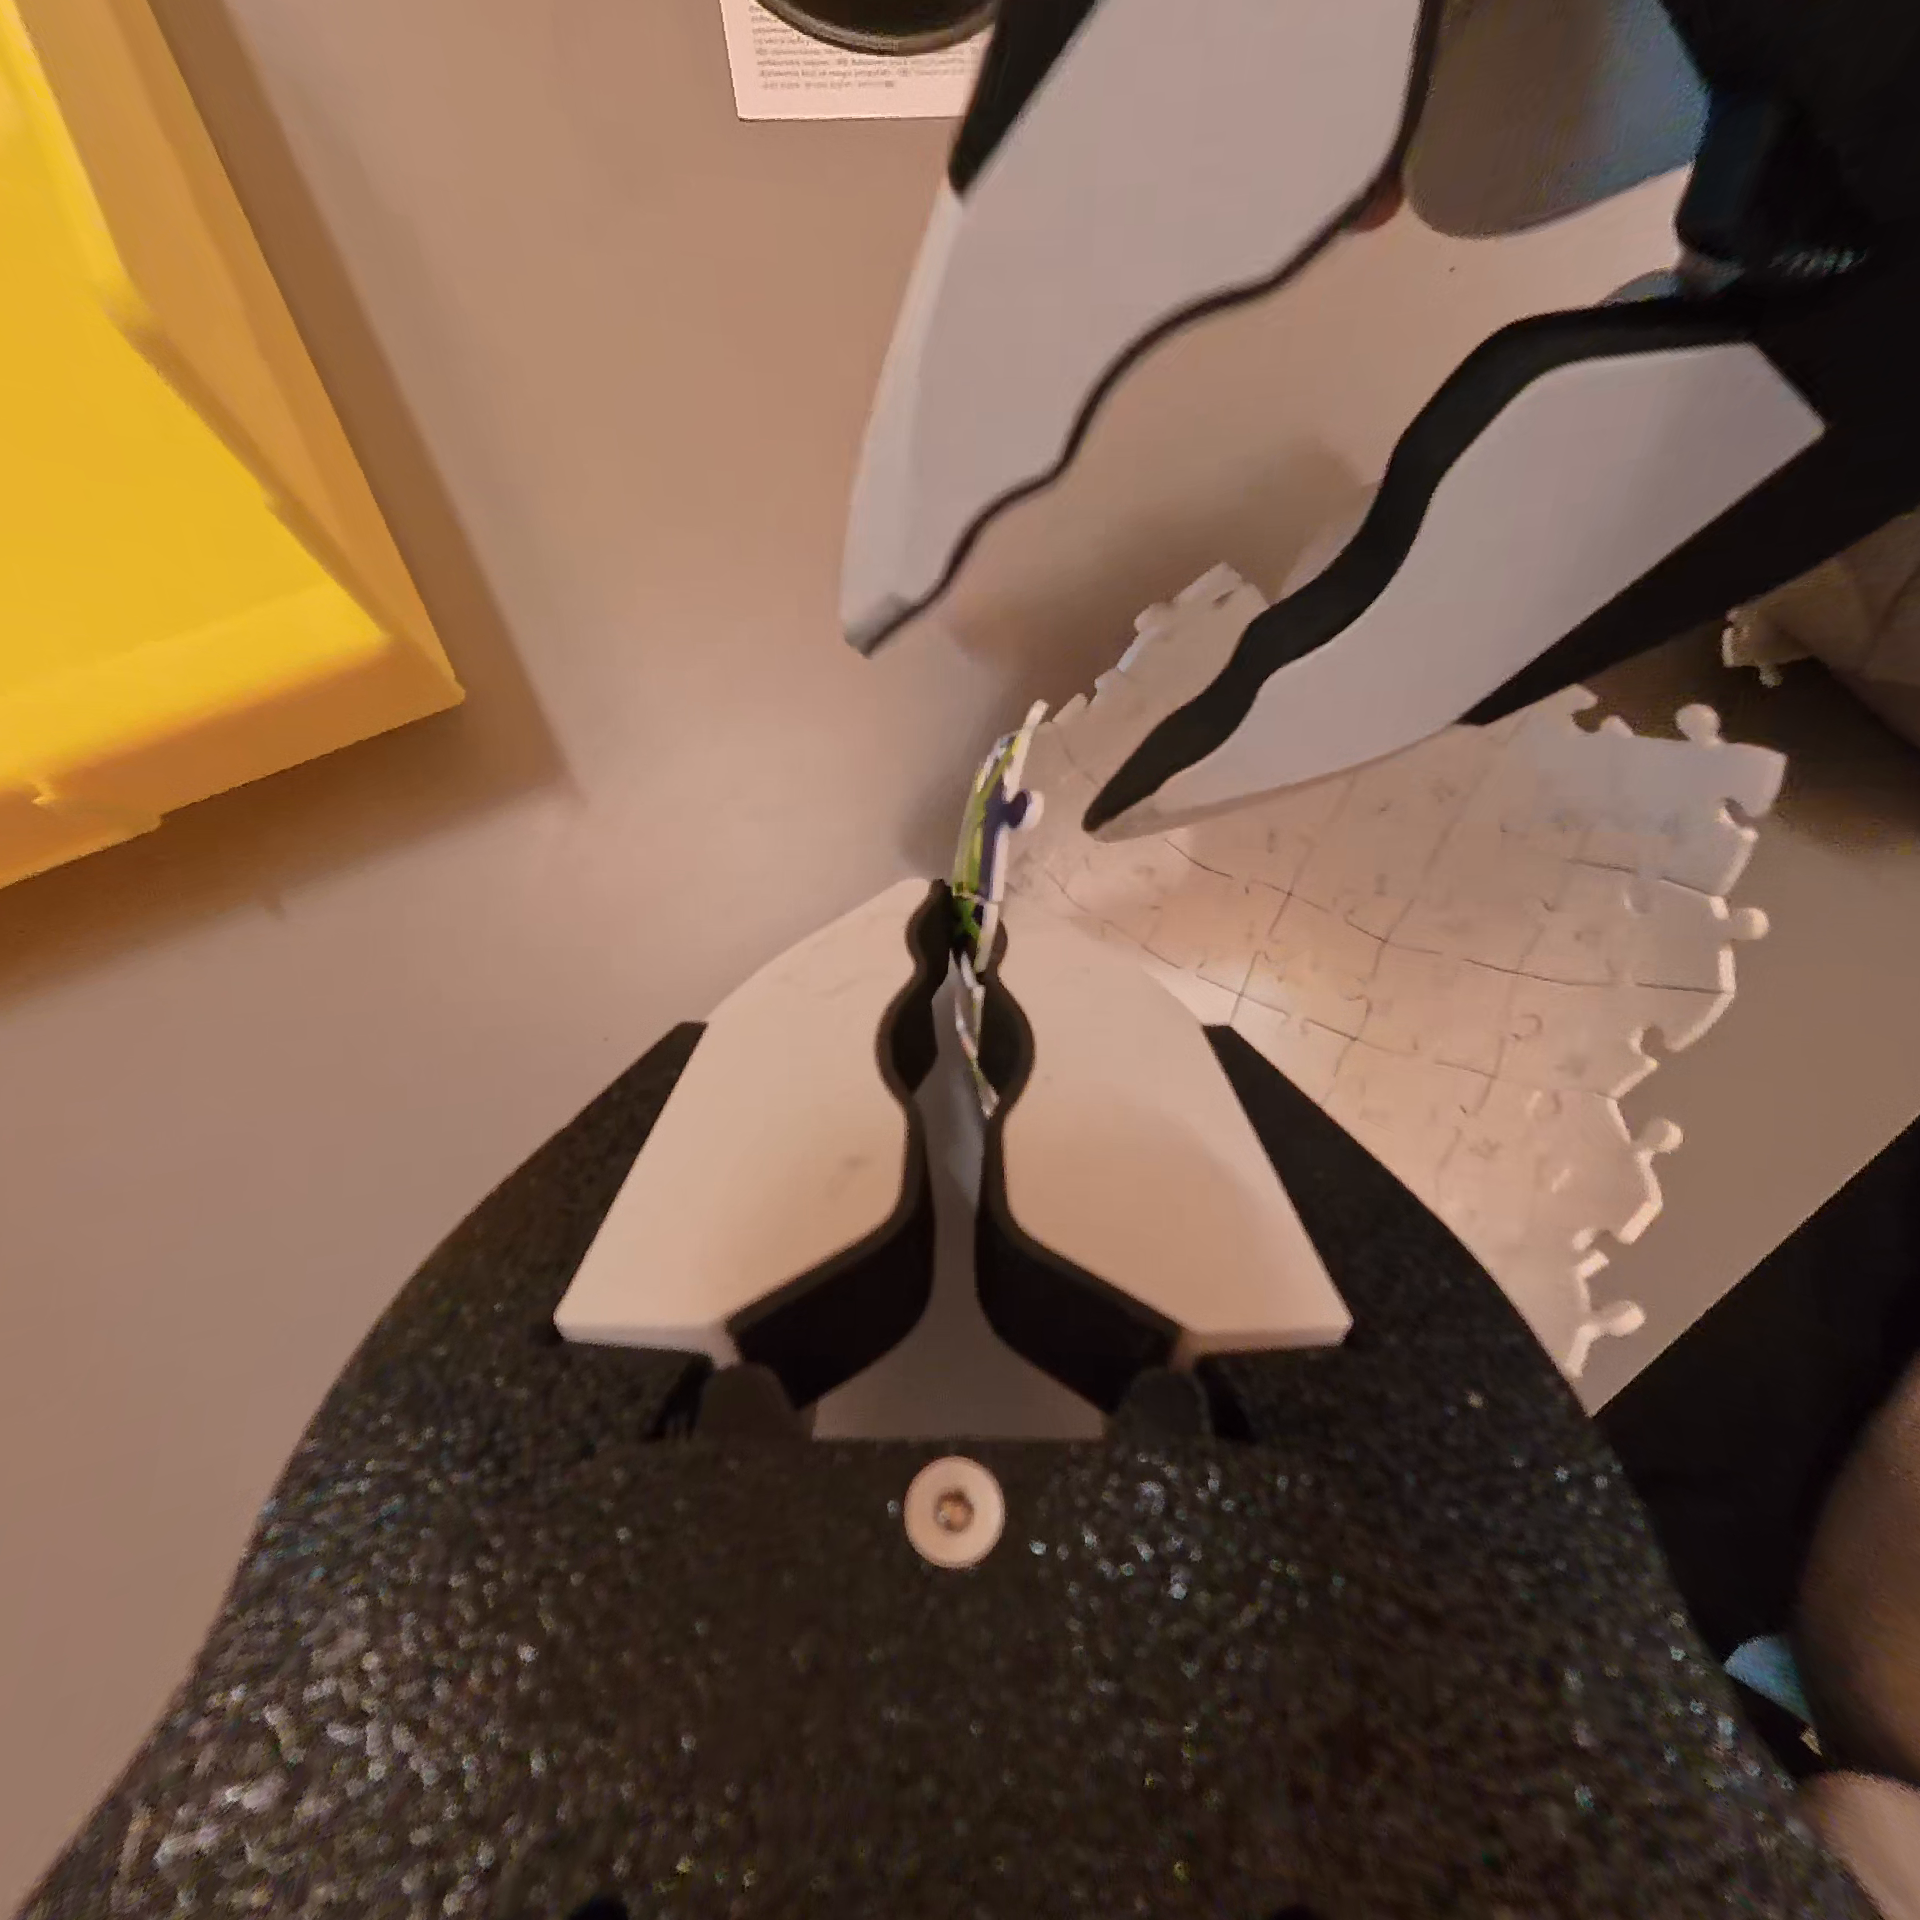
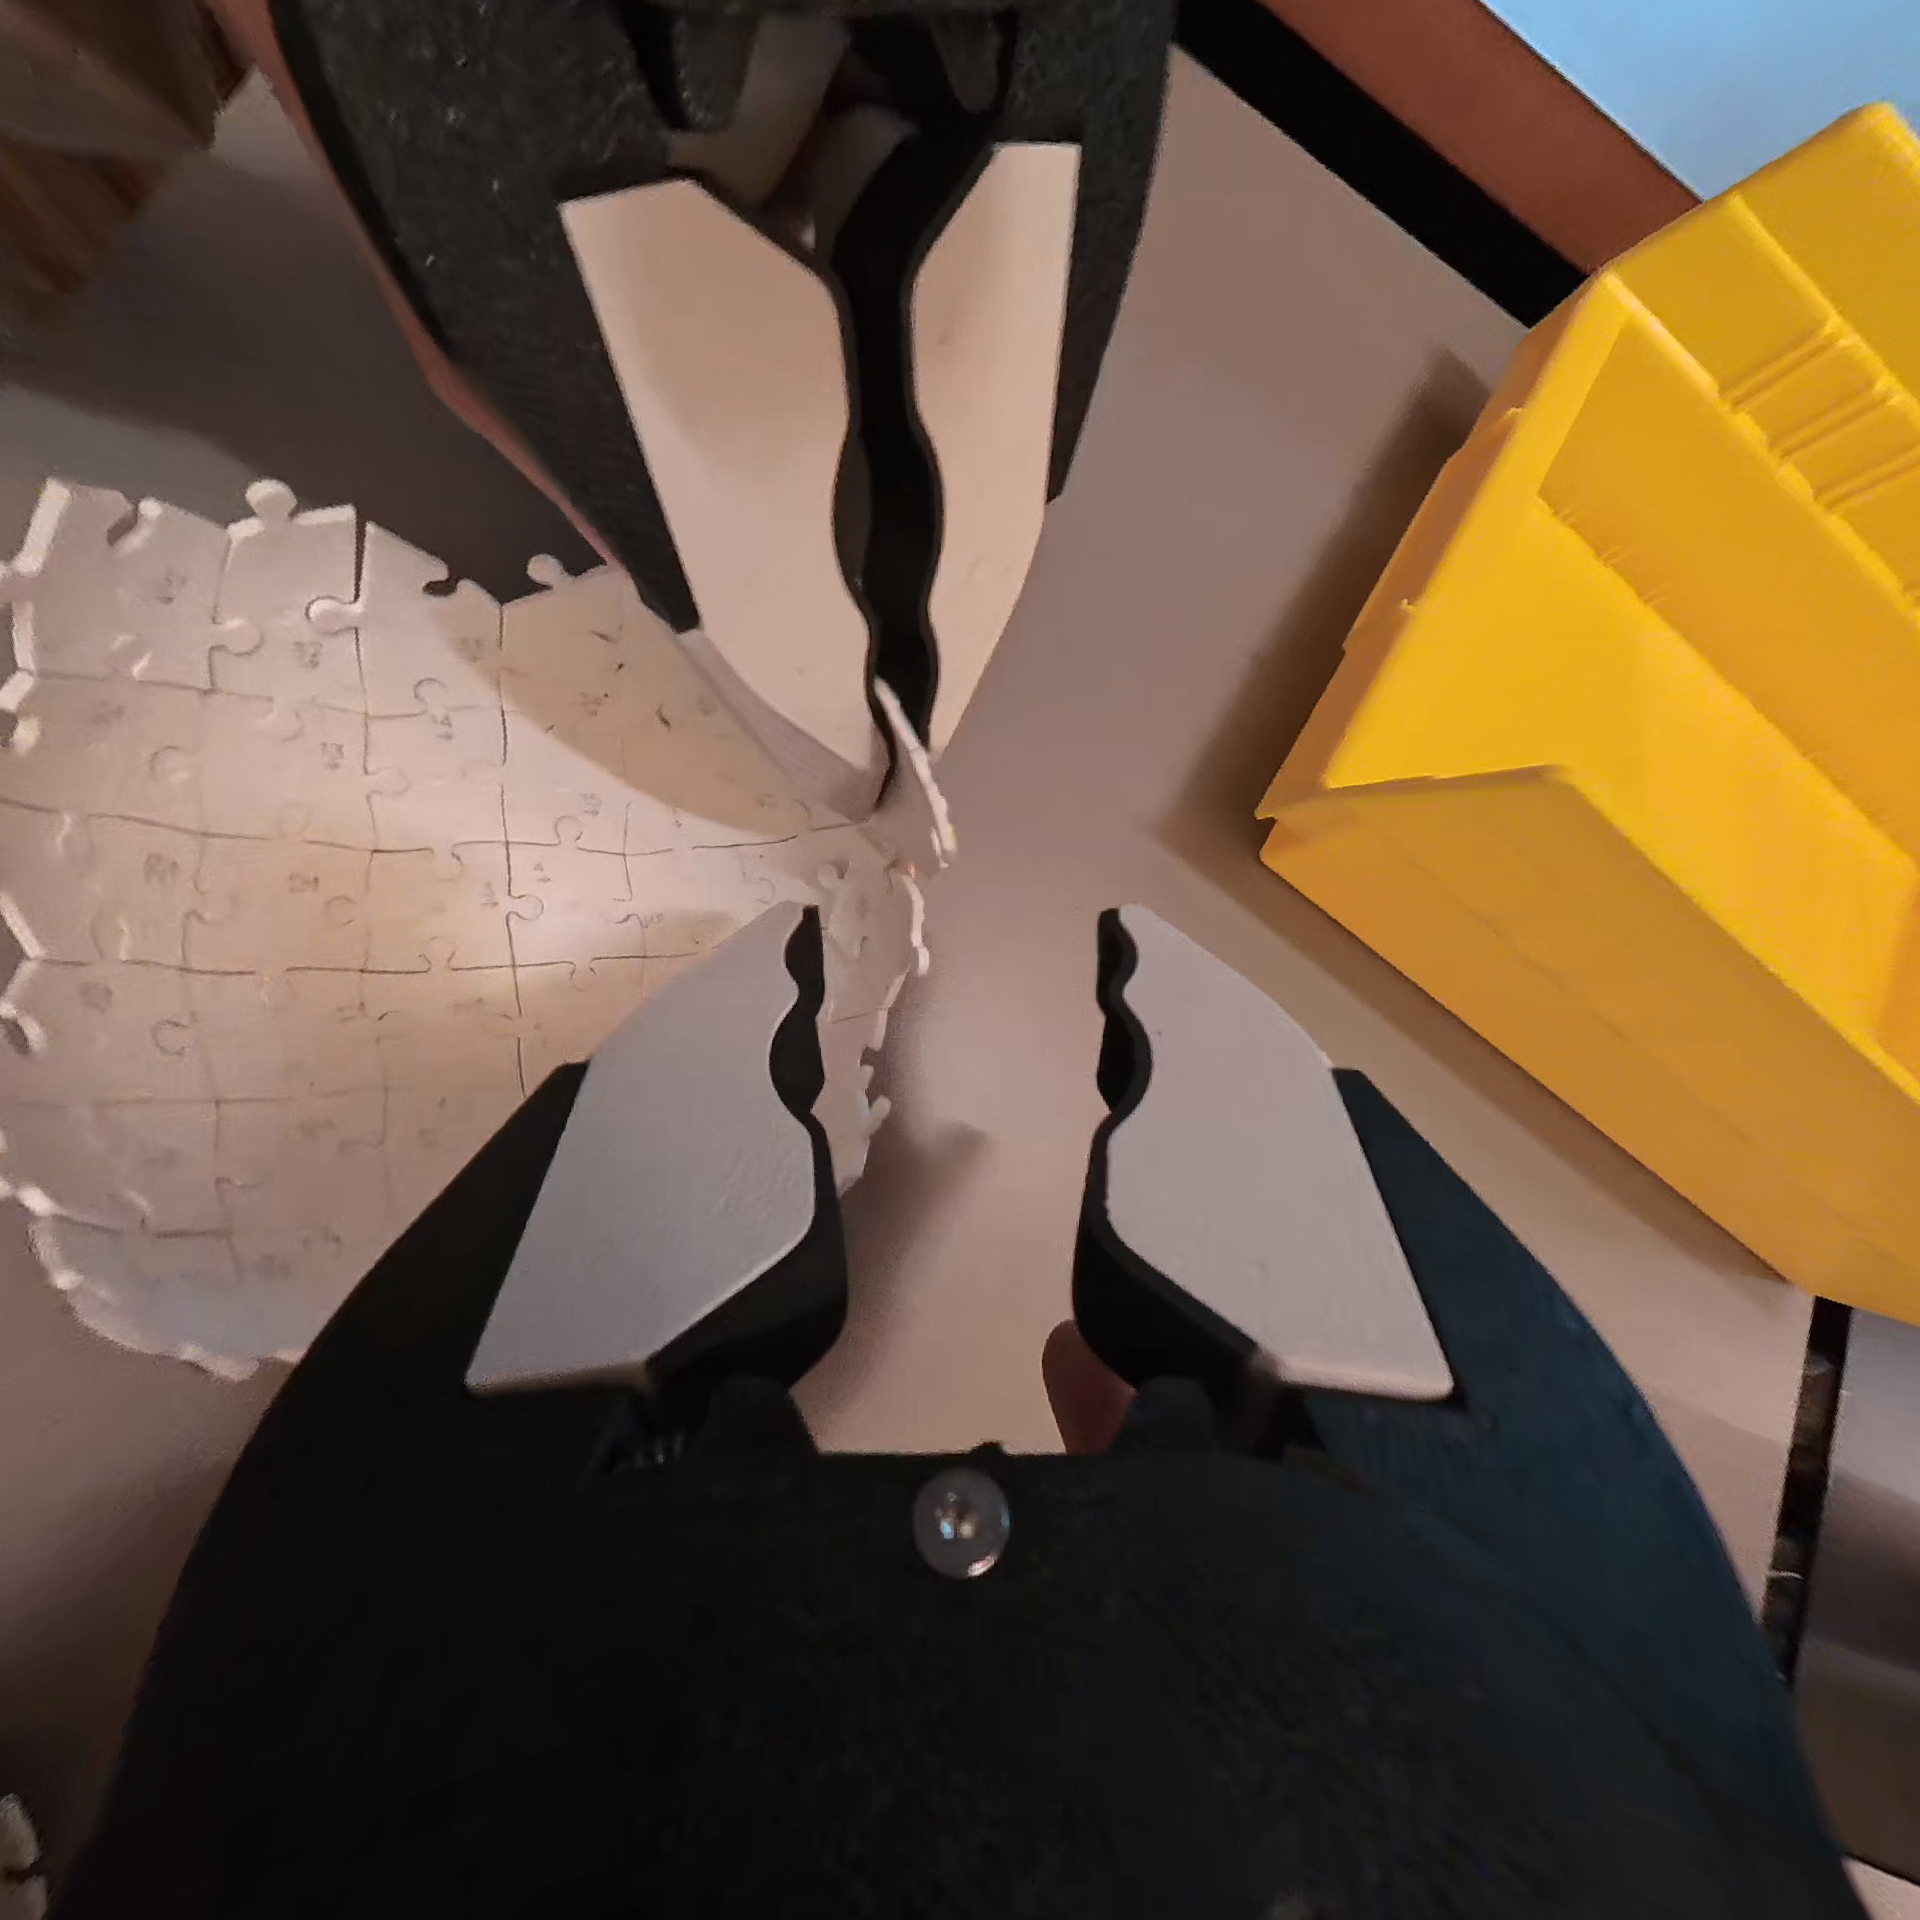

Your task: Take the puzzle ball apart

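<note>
White puzzle ball (image 2: 312, 883) shell, partly dismantled, near desk (image 1: 623, 520) edge | left gripper (image 1: 961, 925) pinching its rim | right gripper (image 2: 961, 935) wide, empty | next: grip adjacent rim piece, peel.

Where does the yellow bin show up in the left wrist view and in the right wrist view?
Left wrist view: yellow bin at the left edge, upper half.
Right wrist view: yellow bin at the right edge, upper and middle.
Shared landmark: the white puzzle ball shell, whose rim the left gripper pinches.

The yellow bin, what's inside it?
In the left wrist view, the part of the yellow bin that shows looks bare yellow. The rest runs out of frame. The right wrist view shows only its outside, so I cannot tell fully.
</note>
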`<state>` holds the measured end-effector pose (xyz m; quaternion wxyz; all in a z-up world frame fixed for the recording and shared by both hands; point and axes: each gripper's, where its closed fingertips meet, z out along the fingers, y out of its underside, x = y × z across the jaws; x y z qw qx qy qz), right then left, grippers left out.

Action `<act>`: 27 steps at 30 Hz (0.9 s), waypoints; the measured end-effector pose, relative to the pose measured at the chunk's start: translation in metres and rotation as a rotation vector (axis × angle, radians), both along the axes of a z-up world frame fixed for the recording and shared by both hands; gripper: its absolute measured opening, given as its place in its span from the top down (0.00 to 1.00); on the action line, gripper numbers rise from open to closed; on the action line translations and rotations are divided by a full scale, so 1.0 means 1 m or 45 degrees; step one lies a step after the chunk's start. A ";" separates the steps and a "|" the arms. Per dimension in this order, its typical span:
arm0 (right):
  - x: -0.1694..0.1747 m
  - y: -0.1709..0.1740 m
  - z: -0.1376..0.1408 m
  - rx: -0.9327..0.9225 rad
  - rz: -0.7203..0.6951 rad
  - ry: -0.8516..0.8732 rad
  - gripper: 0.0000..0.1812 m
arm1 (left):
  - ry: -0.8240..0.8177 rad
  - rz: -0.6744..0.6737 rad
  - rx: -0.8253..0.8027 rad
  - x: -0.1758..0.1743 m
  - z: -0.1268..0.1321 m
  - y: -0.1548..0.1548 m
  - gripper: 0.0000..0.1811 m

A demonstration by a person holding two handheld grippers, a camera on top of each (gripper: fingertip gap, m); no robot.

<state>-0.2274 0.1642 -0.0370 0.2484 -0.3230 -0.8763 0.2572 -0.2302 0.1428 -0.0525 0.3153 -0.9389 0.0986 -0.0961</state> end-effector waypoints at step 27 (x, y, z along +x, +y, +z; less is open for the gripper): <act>-0.020 0.012 -0.021 0.176 -0.232 -0.057 0.56 | -0.037 0.018 -0.002 -0.001 -0.002 0.001 0.99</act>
